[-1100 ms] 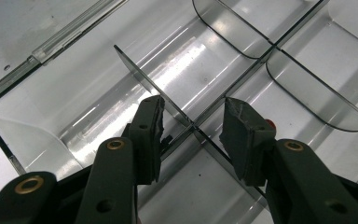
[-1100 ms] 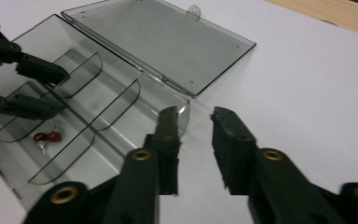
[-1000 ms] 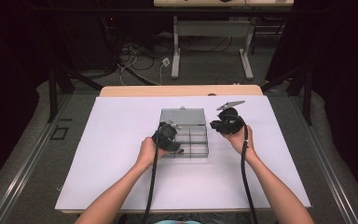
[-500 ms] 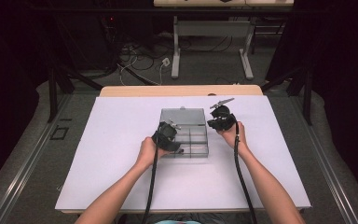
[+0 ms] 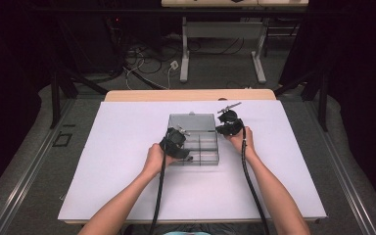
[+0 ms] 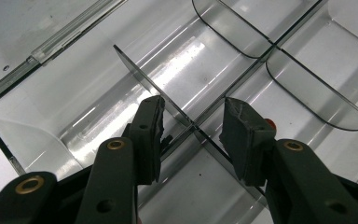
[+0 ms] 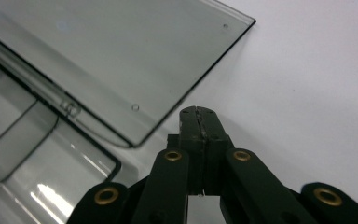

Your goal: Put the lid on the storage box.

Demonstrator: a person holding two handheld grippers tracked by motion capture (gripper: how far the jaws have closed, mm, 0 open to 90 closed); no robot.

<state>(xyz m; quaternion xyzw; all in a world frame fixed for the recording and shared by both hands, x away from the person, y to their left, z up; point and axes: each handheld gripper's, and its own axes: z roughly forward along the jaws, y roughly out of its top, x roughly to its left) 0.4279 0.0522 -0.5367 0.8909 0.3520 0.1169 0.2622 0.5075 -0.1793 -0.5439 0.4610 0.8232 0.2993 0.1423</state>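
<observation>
A clear plastic compartment box (image 5: 204,151) lies on the white table with its lid (image 5: 192,121) folded flat on the far side. My left gripper (image 5: 180,143) reaches into the box at its left. In the left gripper view its jaws (image 6: 193,114) stand apart astride a thin clear divider (image 6: 137,67), and neither pad presses on it. My right gripper (image 5: 226,126) sits just right of the lid. Seen in the right gripper view it (image 7: 198,114) is shut with nothing between its pads, close to the edge of the lid (image 7: 121,60) and low over the table.
The white table top (image 5: 127,166) stretches wide around the box. A wooden strip (image 5: 191,94) runs along its far edge. Beyond it stand a table frame and loose cables (image 5: 147,61) on the floor. Each gripper's cable trails back along a forearm.
My right hand has moved left and down, from beyond the box's right side to the lid's right edge. My left gripper has stayed in the box.
</observation>
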